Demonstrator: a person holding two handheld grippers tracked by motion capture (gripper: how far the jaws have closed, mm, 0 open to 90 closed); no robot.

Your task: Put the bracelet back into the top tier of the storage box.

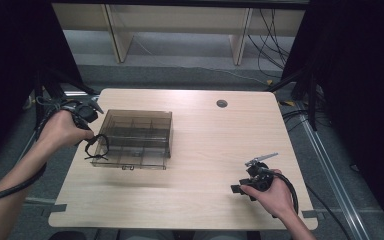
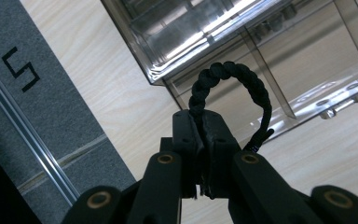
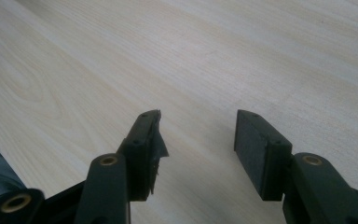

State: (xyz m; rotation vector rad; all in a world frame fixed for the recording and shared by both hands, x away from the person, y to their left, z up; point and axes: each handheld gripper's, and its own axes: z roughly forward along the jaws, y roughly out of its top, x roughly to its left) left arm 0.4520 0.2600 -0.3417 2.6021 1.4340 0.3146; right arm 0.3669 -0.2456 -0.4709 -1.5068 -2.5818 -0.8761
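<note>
Left gripper (image 1: 93, 131), at the left table edge: jaws clamped on a black braided cord bracelet (image 2: 228, 93), loop hanging clear of the pads, held just beside the near-left corner of the box. Grip on one side of the loop, probably to keep the rest free for lowering into a compartment.

Centre-left: smoky transparent plastic organiser box (image 1: 135, 137) with inner dividers, resting on the light wooden table (image 1: 205, 130), far of centre. Lid state not discernible.

Right gripper (image 1: 243, 189), near-right of the table: jaws apart, nothing between them, pads (image 3: 254, 144) over bare wood, well apart from the box, apparently parked clear of the work.
</note>
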